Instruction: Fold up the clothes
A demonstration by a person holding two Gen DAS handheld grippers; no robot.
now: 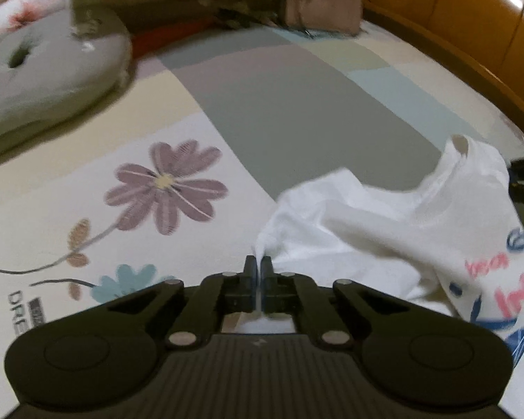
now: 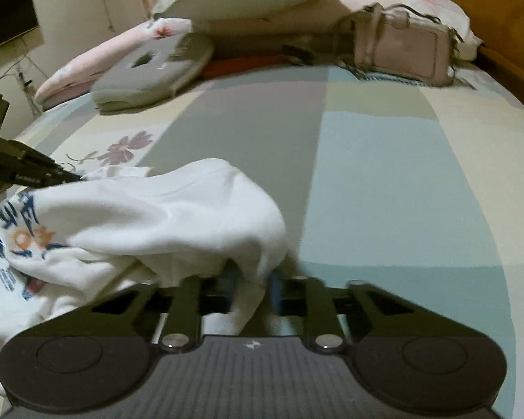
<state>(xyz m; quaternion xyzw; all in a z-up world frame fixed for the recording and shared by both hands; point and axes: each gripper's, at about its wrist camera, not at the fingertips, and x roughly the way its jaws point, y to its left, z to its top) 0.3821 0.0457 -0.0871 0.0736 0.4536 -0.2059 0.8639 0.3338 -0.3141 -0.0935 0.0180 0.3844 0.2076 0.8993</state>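
The white shirt [image 1: 384,223] is pinched by left tongs [image 1: 258,265] and right tongs [image 2: 251,279], crumpled on the bed [image 2: 384,174], no fold made.

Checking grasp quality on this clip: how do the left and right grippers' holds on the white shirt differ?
The left gripper pinches a thin edge of the white shirt with its jaws nearly touching; the right gripper has a thick bunch of cloth between jaws standing further apart. The left gripper's fingers show clearly; the shirt drapes over the right gripper's. Both are shut on the same shirt above the bedsheet.

White shirt [image 1: 384,216] with pink-blue print; pastel patchwork bedsheet [image 1: 297,104] with purple flower [image 1: 166,186].
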